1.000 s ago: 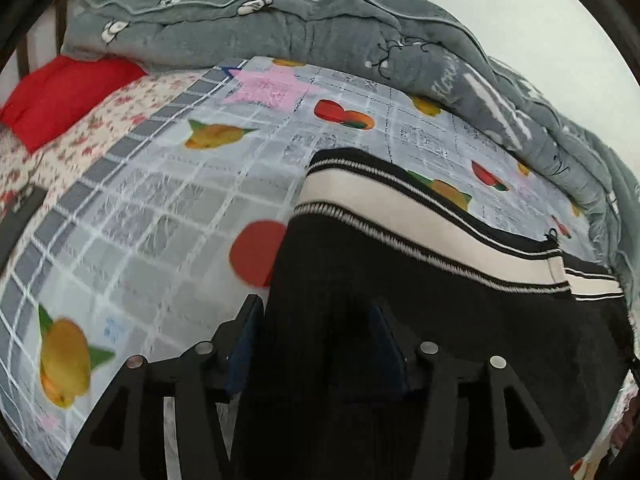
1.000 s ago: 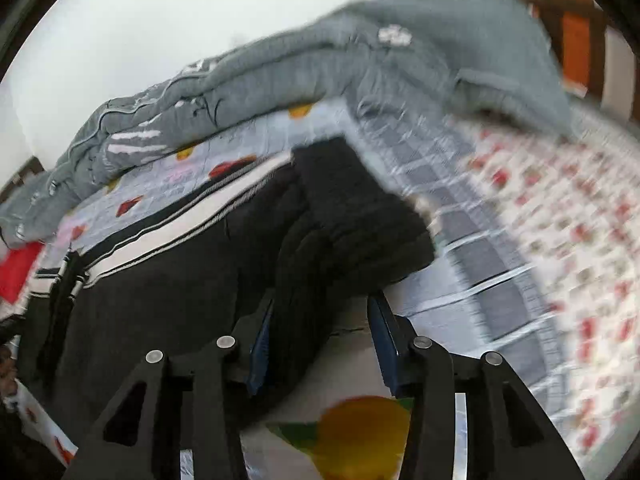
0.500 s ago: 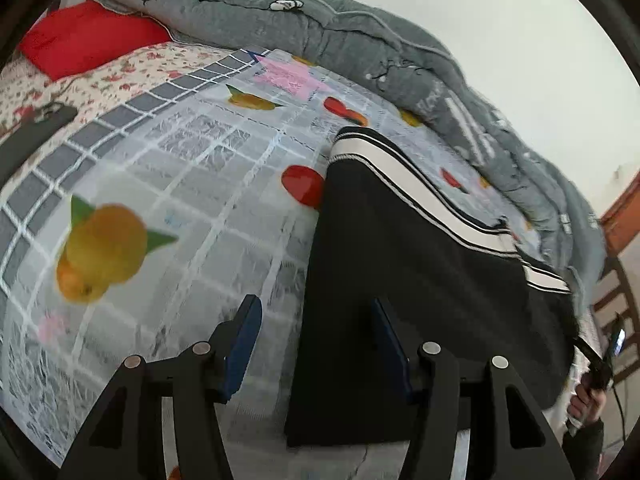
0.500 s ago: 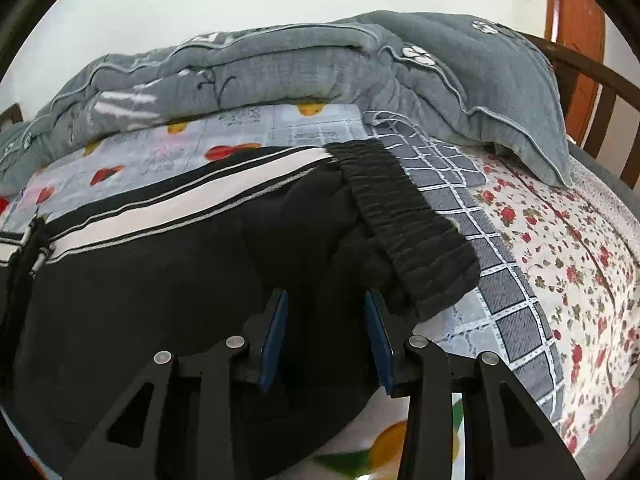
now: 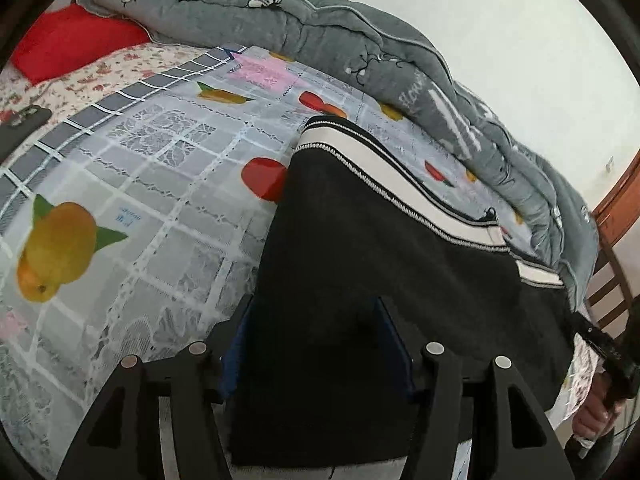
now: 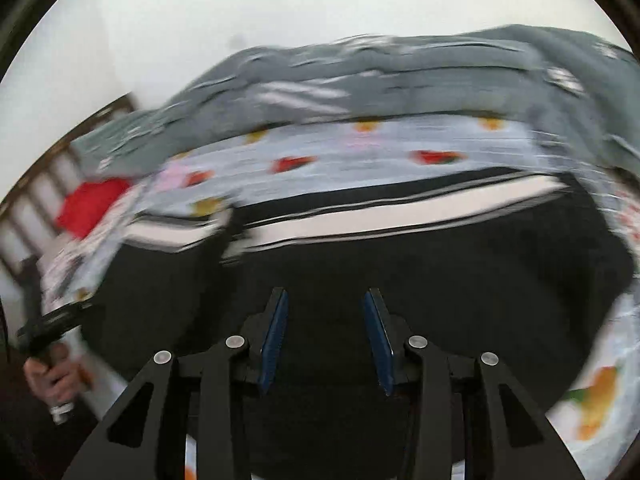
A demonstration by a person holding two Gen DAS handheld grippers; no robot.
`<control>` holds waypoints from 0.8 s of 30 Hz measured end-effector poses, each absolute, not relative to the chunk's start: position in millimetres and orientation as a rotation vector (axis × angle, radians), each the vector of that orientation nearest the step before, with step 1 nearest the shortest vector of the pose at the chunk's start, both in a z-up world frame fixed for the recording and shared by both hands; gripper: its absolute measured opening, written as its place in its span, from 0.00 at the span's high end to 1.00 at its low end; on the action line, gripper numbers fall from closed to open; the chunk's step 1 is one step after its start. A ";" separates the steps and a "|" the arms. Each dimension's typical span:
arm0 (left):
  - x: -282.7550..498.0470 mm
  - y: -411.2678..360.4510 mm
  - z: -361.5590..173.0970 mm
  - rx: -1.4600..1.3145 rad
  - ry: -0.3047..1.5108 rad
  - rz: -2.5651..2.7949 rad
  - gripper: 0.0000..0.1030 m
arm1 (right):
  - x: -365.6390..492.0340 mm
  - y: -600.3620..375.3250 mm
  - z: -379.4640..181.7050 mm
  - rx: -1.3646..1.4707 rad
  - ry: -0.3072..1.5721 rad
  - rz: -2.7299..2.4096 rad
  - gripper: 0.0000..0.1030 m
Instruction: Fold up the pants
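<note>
Left tongs (image 5: 316, 344): fingers spread wide, straddling the near edge of the black pants (image 5: 380, 264); fabric sits between the blue pads (image 5: 234, 350), but no pinch is visible. Right tongs (image 6: 326, 338): also parted, hovering over the black fabric with nothing gripped; that view is motion-blurred, so contact can't be judged.

The pants lie flat on the bed, folded lengthwise, with the white side stripe (image 5: 400, 178) running along the far edge. Under them is a grey checked sheet (image 5: 160, 184) printed with fruit. A grey quilt (image 5: 320, 36) is bunched along the wall side, and a red pillow (image 5: 68, 44) sits far left in the left view. The opposite hand (image 6: 52, 376), holding its gripper handle, shows at the frame edge in each view.
</note>
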State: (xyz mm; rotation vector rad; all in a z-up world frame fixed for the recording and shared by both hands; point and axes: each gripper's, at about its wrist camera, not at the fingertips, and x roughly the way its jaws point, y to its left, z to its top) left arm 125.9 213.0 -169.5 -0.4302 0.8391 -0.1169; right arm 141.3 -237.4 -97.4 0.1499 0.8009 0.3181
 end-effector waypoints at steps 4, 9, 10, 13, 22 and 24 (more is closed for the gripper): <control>108.2 221.4 -168.4 -0.436 0.832 -0.132 0.44 | 127.5 -184.6 -102.3 0.129 0.794 0.461 0.61; 91.4 234.6 -167.0 -0.460 0.819 -0.133 0.44 | 120.3 -150.2 -127.9 0.126 0.878 0.524 0.92; 89.5 236.5 -166.8 -0.466 0.816 -0.132 0.44 | 118.0 -146.3 -133.9 0.106 0.895 0.523 0.92; 86.0 240.8 -167.6 -0.492 0.810 -0.138 0.44 | 108.1 -145.6 -141.1 0.073 0.889 0.520 0.92; 82.7 244.0 -169.3 -0.477 0.801 -0.166 0.44 | 139.2 -161.8 -125.3 0.135 0.906 0.598 0.79; 82.6 243.9 -170.2 -0.471 0.794 -0.174 0.44 | 162.5 -156.0 -120.0 0.129 0.879 0.566 0.63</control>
